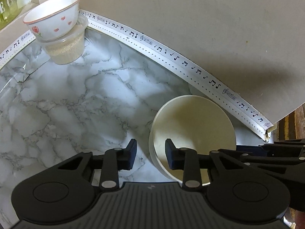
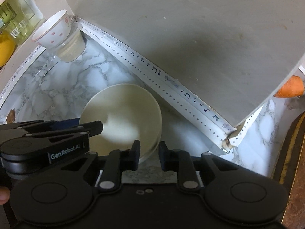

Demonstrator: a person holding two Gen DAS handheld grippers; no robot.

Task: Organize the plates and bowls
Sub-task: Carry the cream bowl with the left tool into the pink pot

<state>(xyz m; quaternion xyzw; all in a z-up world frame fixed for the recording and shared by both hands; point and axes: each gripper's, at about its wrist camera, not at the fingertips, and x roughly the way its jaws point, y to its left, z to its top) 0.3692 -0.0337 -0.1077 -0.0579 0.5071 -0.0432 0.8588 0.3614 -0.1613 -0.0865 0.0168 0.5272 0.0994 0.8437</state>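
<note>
So the plain cream bowl is sitting on the marble worktop close to the wall, just in front of the music-note trim strip, and both claws are straddling its rim from opposite sides. The left claw has its jaws apart with one finger inside the bowl and one outside, over the left edge of the rim. The right claw is the same deal on the near right edge, jaws apart around the rim and not pinching yet as far as I can tell. My guess is the bowl is ceramic or melamine: stiff, smooth, probably slippery, and it'd chip if it got knocked into the wall. The rim is the only real place to grab it, and with a thin glossy lip I'd want a firm, square pinch so it doesn't swing. Count-wise: one cream bowl up front, one white bowl with red tulips tilted in the far corner, perched in one clear plastic cup. No plates visible in either view. There's also something orange poking out past the wall on the right, maybe a carrot, can't say for sure.
</note>
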